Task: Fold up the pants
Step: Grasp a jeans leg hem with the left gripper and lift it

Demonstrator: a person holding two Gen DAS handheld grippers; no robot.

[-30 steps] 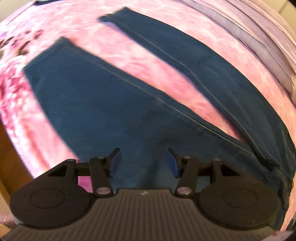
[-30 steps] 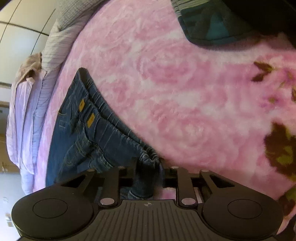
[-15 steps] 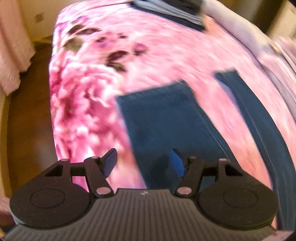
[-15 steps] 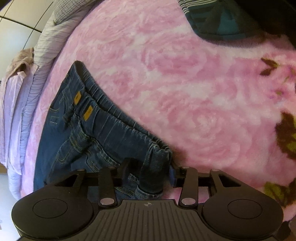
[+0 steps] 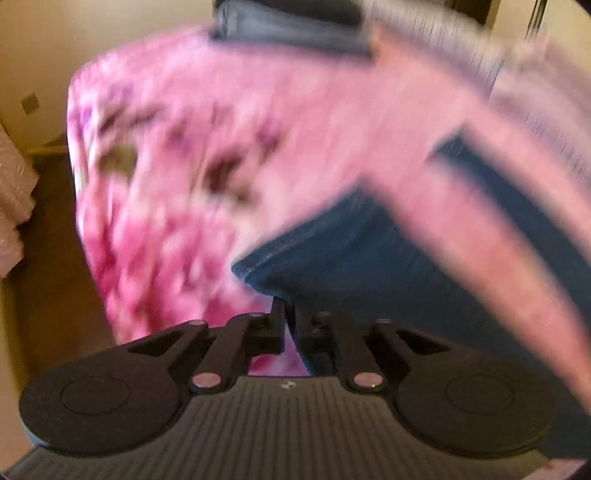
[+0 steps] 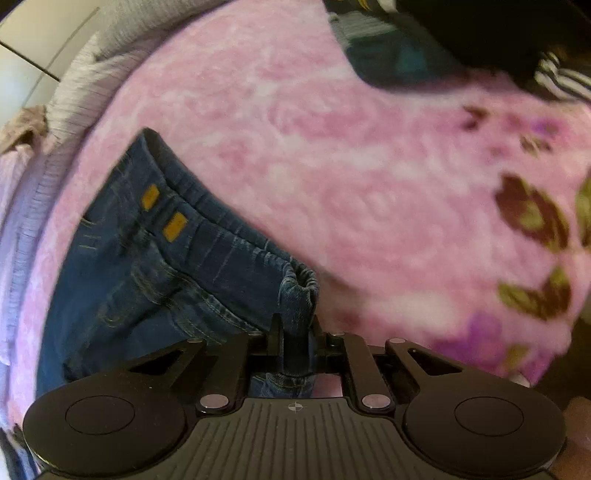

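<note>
Dark blue jeans (image 5: 369, 266) lie flat on a pink flowered blanket (image 5: 221, 129), with the legs spread apart and the second leg (image 5: 517, 206) off to the right. My left gripper (image 5: 290, 314) is at the hem corner of the near leg. Its jaws are closing, nearly together, with the denim edge pinched between them. In the right wrist view, the waistband (image 6: 207, 229) with two yellow tabs runs up to the left. My right gripper (image 6: 295, 328) is closing on the waistband's near corner, and a bunched fold of denim stands up between its fingers.
The bed's edge and a brown floor (image 5: 48, 277) lie left of the left gripper. Folded dark clothes (image 5: 288, 26) sit at the far end. A striped pale sheet (image 6: 74, 96) borders the blanket, and a dark teal garment (image 6: 399, 59) lies at the top.
The left gripper swept along the leg to its hem and went from wide open to nearly closed on the edge. The right jaws loosened, then closed again on the waistband corner.
</note>
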